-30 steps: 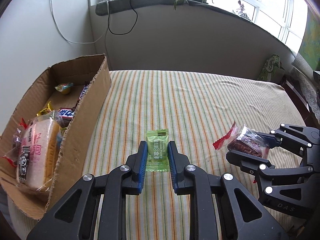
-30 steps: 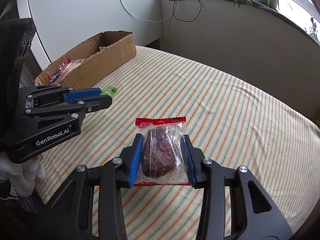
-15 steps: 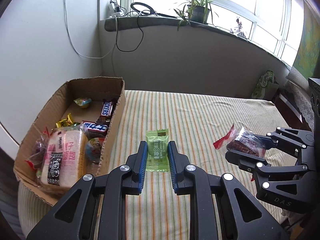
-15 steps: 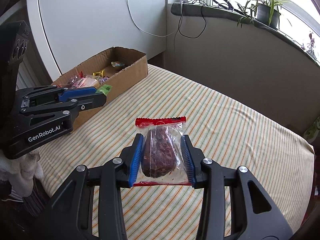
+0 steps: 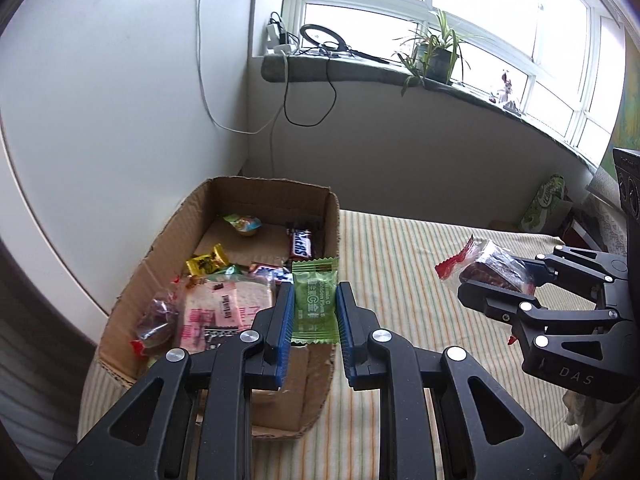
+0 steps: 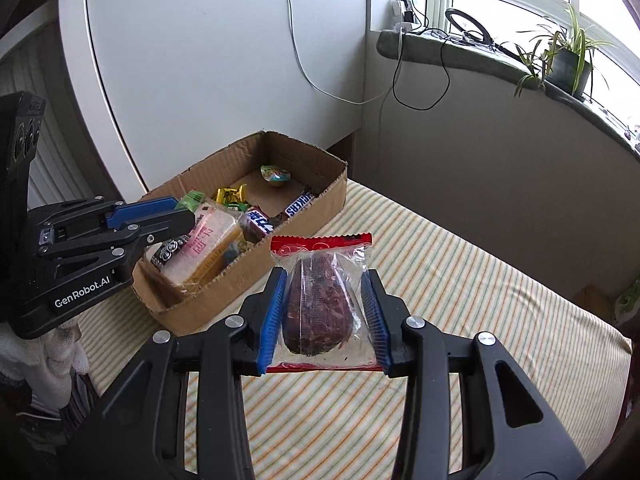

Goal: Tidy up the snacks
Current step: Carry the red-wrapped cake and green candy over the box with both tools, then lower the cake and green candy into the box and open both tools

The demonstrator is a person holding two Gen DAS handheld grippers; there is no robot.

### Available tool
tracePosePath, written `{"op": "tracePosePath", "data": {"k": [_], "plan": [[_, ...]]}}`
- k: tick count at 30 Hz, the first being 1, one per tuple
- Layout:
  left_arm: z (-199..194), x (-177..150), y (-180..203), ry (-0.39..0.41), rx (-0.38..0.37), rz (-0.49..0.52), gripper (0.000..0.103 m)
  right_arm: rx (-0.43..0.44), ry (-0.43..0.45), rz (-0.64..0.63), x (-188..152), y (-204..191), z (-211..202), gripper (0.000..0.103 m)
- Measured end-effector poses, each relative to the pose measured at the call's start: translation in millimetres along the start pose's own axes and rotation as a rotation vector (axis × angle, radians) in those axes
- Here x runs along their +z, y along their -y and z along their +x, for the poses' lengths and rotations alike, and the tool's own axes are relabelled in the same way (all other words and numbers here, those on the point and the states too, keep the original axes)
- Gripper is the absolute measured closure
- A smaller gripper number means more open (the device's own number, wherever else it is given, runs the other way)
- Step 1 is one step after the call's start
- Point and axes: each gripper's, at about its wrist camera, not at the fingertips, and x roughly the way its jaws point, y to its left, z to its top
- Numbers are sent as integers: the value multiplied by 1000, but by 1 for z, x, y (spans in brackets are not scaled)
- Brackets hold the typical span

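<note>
My left gripper (image 5: 313,304) is shut on a green candy packet (image 5: 314,302) and holds it in the air over the near right wall of the cardboard box (image 5: 334,216). My right gripper (image 6: 325,312) is shut on a clear red-edged packet with a dark brown snack (image 6: 320,300), held above the striped table (image 6: 460,292), to the right of the box (image 6: 332,196). The box holds a bread pack (image 5: 228,308), Snickers bars (image 5: 302,243) and small candies. The right gripper (image 5: 508,284) also shows in the left wrist view, the left gripper (image 6: 176,216) in the right wrist view.
A white wall panel (image 5: 100,120) stands just left of the box. A windowsill with a potted plant (image 5: 436,56) and cables runs behind the table. A green bag (image 5: 548,204) sits off the table's far right corner.
Both grippers have risen with their packets. The left one has moved left, from over the tablecloth to over the box's right wall.
</note>
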Motion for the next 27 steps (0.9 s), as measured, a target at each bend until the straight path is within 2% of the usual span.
{"op": "tracePosePath", "data": {"k": [12,18,27], "plan": [[15,19,-64,-9,42,-51,84,38,-14,-26,39,-38,49,63],[31,28,-70,-21,50,-40,84,47,-37,-40,46,-49,73,63],[48,34,-78,-43,49,-49,84,63,-71,-31,52,-45,101,63]]}}
